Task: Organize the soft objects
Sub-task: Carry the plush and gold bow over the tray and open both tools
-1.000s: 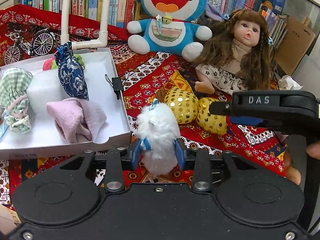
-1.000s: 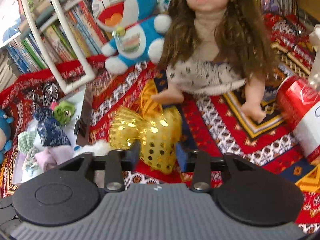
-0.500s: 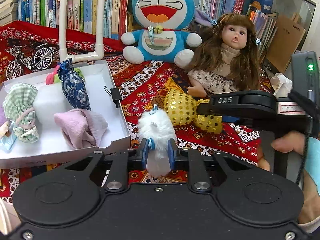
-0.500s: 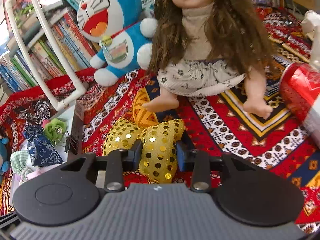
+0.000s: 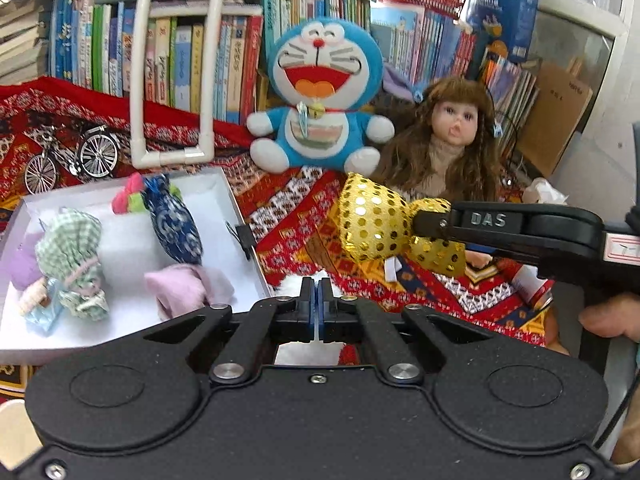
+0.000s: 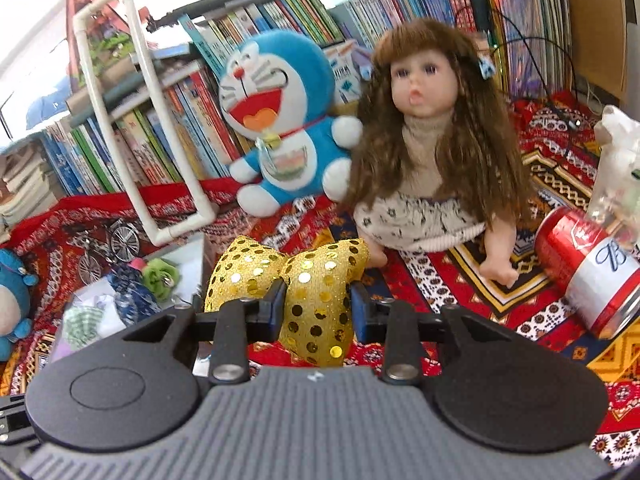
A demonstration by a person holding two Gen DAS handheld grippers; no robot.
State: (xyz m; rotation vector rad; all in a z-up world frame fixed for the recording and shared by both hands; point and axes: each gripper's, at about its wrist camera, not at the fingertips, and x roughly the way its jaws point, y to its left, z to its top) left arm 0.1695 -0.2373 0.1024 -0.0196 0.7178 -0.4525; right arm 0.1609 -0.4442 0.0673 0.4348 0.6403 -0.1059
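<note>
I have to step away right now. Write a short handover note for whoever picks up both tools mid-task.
Left tool: shut on the white fluffy toy, which shows only as tufts around and under the fingers.
Right tool: shut on the gold sequin bow, held clear of the patterned cloth.
White box: already holds the green checked pouch, the blue patterned pouch, the pink cloth and a pink-and-green item.
Left to do: set the fluffy toy and the bow in the box. The blue cat plush and the doll sit on the cloth behind.
</note>
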